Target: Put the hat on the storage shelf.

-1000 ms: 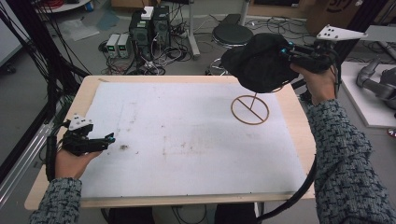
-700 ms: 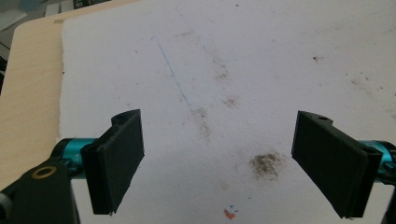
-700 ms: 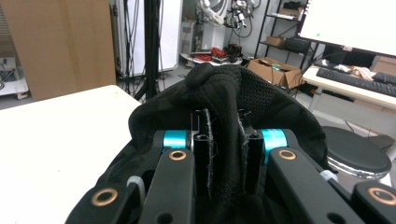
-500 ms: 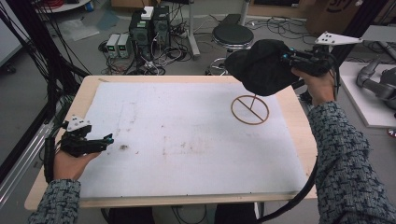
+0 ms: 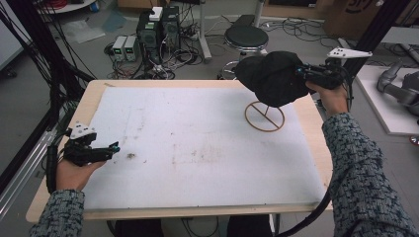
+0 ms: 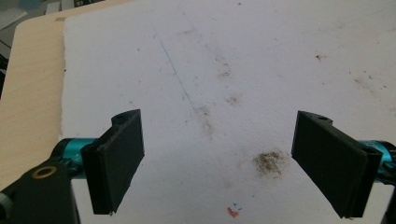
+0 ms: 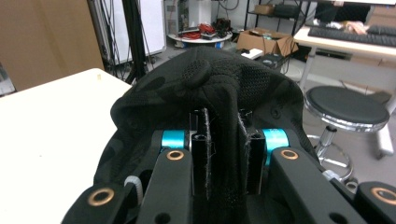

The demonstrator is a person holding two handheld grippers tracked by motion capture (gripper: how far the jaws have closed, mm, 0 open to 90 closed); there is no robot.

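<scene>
Nearest the person, the left gripper [image 5: 91,150] lies low over the near-left part of the white mat [image 5: 197,148], jaws wide apart, nothing between them but bare sheet and a brown smudge [image 6: 271,163]. No work for it here.

Over to the right gripper [image 5: 316,76], held up above the table's far-right corner: its jaws are pinched together on a fold of the black cap [image 5: 274,79]. In the right gripper view the cap [image 7: 210,88] drapes over and around the jaws, a mesh cloth that sags under its own weight. It looks light and soft, with no risk of breaking, though limp cloth can slide out of a thin pinch. A thicker fold or the brim would probably give a surer grip, but which part is in the jaws now is hard to tell.

Beneath and just beyond the cap stands a stand [image 5: 265,116], its brown ring base with a crossbar on the mat. Its upright is hidden behind the cap, so whether the cap touches it or hangs clear cannot be told.
</scene>
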